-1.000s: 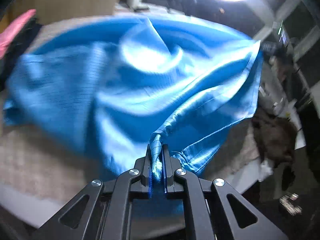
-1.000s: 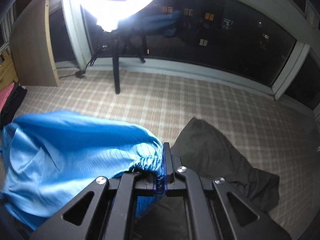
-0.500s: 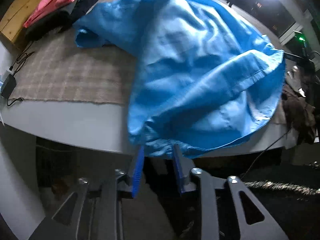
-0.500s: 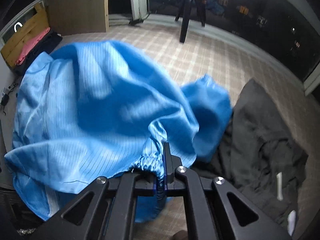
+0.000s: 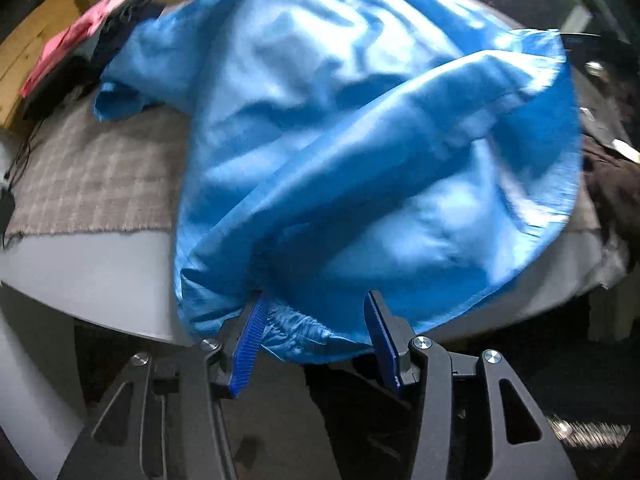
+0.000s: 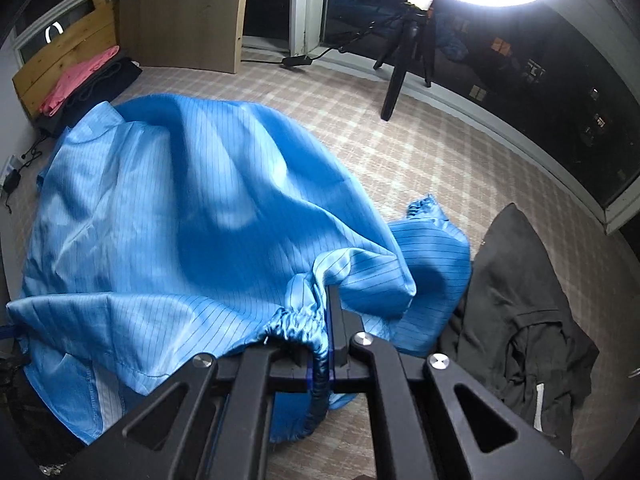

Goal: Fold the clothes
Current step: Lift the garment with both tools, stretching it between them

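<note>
A shiny blue striped garment (image 5: 360, 152) lies spread over the plaid-covered table (image 5: 92, 176), its near edge hanging over the table's front. My left gripper (image 5: 314, 324) is open just below that hanging hem; a fold of the blue cloth droops between its blue pads without being pinched. In the right wrist view the same blue garment (image 6: 180, 216) billows across the table, and my right gripper (image 6: 324, 336) is shut on its gathered elastic cuff. A second cuff (image 6: 424, 206) lies loose on the cloth to the right.
A dark grey garment (image 6: 520, 304) lies crumpled at the right of the table. Pink and dark folded clothes (image 6: 84, 80) are stacked by a wooden board at the far left. A ring light on a tripod (image 6: 404, 60) stands at the back by dark windows.
My left gripper has let go of the blue fabric and opened wider, backing off below the table edge. The right gripper kept its hold on the cuff while the garment settled onto the table.
</note>
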A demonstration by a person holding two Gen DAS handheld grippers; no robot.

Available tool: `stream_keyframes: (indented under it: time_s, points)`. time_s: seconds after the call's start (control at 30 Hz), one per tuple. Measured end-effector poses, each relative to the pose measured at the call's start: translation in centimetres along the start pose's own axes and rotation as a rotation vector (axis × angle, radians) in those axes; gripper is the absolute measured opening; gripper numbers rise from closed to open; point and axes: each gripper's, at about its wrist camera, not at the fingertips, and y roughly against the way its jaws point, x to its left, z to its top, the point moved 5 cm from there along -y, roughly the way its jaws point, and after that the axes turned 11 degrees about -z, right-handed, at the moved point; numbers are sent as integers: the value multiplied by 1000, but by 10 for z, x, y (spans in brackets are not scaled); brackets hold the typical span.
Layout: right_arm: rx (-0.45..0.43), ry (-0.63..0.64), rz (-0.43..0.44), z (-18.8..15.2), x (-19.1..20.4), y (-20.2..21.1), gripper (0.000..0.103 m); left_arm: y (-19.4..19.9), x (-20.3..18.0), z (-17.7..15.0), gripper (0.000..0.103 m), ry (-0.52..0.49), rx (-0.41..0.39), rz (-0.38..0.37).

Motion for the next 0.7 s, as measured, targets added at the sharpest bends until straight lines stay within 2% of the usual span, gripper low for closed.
stream_keyframes:
  time_s: [0.1,0.17,0.2,0.27,0.3,0.5,0.57,0.63,0.67,0.7]
  points:
    - [8,4,6,-1,3,-4,4,-6,3,2,48,-37,-13,-7]
    - [13,11,5,0,4,-7,4,-2,6,1,46,-40,-26,-48]
    - [15,14,5,0,5,-8,4,1,8,0,41,-37,-32,-70]
    - [19,16,1,0,6,-10,4,8,11,-3,0,-26,-42,-110]
    - [20,16,-1,0,6,-10,4,13,10,-7,0,-17,-47,-124]
    - [32,1,-14,-2,-1,-11,4,46,7,-28,0,33,-71,-210]
    - [39,-9,-15,-3,-4,-11,4,52,7,-30,0,53,-80,-193]
    - [44,-11,-13,-4,-4,-12,4,49,5,-27,10,55,-85,-179]
    - [46,-10,-13,-5,-4,-12,4,46,3,-25,29,56,-78,-158]
    - [48,-8,-12,-5,-3,-12,4,41,4,-20,42,55,-60,-137]
